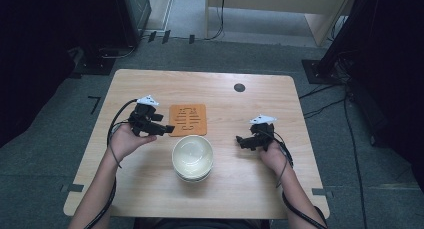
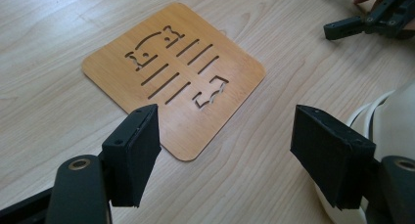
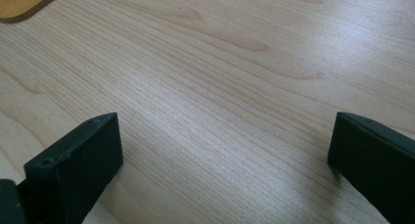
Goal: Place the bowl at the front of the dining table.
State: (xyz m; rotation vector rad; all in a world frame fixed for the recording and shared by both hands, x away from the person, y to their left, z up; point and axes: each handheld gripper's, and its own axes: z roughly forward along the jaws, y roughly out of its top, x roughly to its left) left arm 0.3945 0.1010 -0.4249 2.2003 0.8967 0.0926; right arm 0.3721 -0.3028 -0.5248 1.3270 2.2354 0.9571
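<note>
- High view: the wooden table (image 1: 150, 84) carries a square bamboo trivet (image 1: 188, 120) near its middle, and a stack of white bowls (image 1: 192, 158) sits just in front of it, toward the person. The left gripper (image 1: 167, 129), held in the person's left hand (image 1: 125, 140), hovers at the trivet's left edge, tips pointing toward it. The right gripper (image 1: 240, 141) rests well apart on the right side, over bare wood, tips pointing toward the bowls.
- Left gripper view: the two black jaws stand wide apart with nothing clamped between them. The trivet (image 2: 173, 72), cut with slots and two animal shapes, lies flat on the table, its near corner between the jaws and just ahead of them. The white bowls' rim (image 2: 386, 121) shows beside the right-hand jaw. The other gripper (image 2: 342, 28) appears at the top right.
- Right gripper view: the jaws are spread wide and hold nothing, with plain table (image 3: 220, 87) between them. A corner of the trivet (image 3: 22, 1) shows at top left.
</note>
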